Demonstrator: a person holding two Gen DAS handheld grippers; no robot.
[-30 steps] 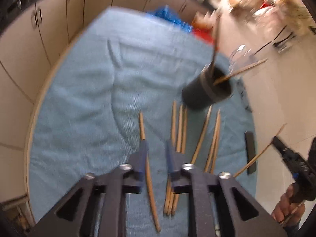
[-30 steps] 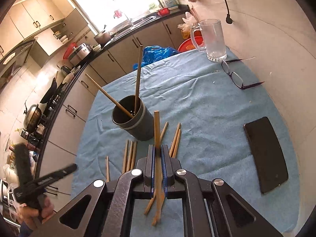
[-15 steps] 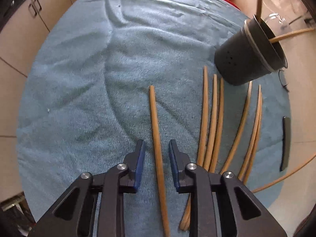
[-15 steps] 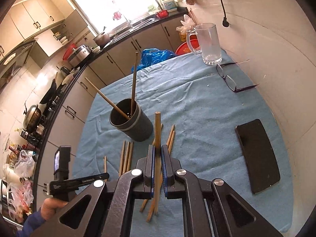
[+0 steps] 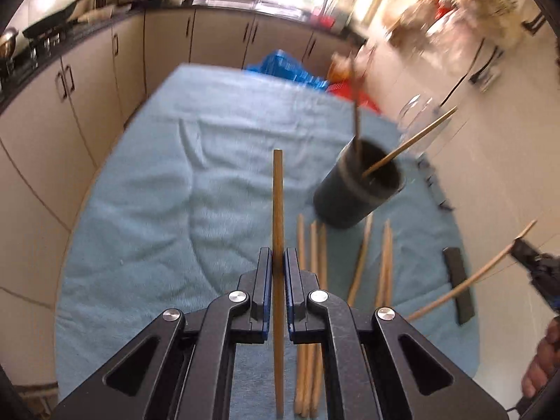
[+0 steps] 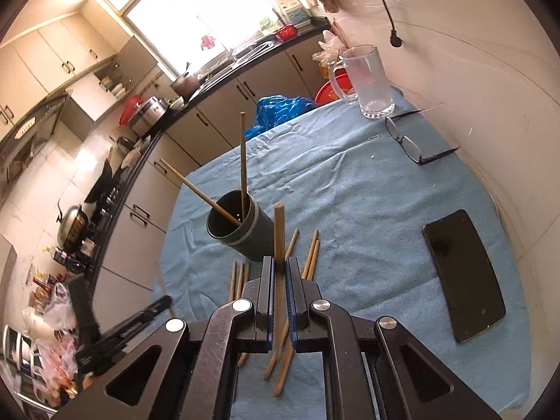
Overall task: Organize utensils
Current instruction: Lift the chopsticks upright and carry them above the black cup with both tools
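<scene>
My left gripper (image 5: 278,254) is shut on one wooden chopstick (image 5: 277,203), held above the blue cloth (image 5: 157,210) and pointing away. Several loose chopsticks (image 5: 312,245) lie on the cloth just right of it, in front of the black holder (image 5: 360,192), which has two chopsticks standing in it. My right gripper (image 6: 279,268) is shut on another chopstick (image 6: 279,231), raised just in front of the holder (image 6: 245,234). Loose chopsticks (image 6: 311,252) lie under it. The right gripper (image 5: 525,249) also shows at the left wrist view's right edge. The left gripper (image 6: 157,309) is a blur at lower left.
A black phone (image 6: 462,273) lies on the cloth to the right, folded glasses (image 6: 413,143) behind it and a glass mug (image 6: 367,80) at the far corner by the wall. Kitchen cabinets (image 5: 87,98) border the table's left and far sides. A hand (image 5: 540,360) shows at right.
My left gripper closed on the single chopstick that lay between its fingers and lifted it off the cloth, tilting up. My right gripper kept its chopstick and hardly moved.
</scene>
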